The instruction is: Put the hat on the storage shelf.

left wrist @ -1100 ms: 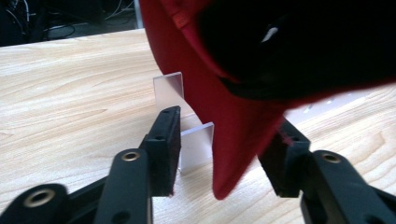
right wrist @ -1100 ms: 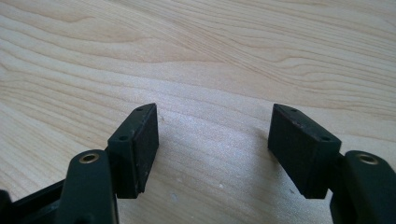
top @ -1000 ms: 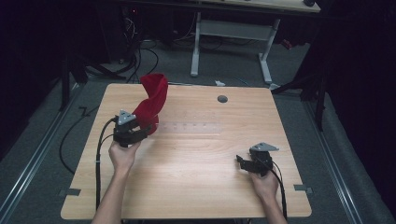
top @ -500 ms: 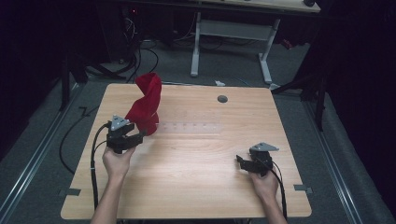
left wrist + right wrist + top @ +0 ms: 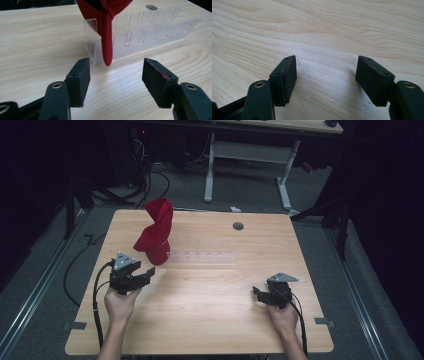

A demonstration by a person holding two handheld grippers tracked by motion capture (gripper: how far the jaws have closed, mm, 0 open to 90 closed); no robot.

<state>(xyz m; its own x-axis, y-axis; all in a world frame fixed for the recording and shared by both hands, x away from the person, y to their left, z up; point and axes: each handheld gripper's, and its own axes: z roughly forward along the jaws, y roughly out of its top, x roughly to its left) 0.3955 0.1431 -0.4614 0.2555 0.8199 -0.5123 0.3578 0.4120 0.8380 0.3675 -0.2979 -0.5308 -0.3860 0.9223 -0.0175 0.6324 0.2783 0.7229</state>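
A red cloth (image 5: 156,232) stands twisted and upright at the left end of a clear slotted rack (image 5: 205,256) on the wooden table (image 5: 210,320). In the left gripper view the cloth (image 5: 107,37) hangs down in front of the rack (image 5: 140,35), its tip near the tabletop. My left gripper (image 5: 147,274) sits just in front of the cloth and clear of it. Its jaws (image 5: 116,75) have just been opening, and nothing is between them. My right gripper (image 5: 257,292) rests at the front right, open (image 5: 327,75) over bare wood.
A round grey grommet (image 5: 238,226) sits in the tabletop behind the rack. Cables trail from both grippers off the front edge. A white desk frame (image 5: 250,165) and a dark floor lie beyond the table.
The left gripper has drawn back toward the person and left, away from the red cloth, with its jaws spread wider. The cloth stays standing at the rack. The right gripper has kept still.
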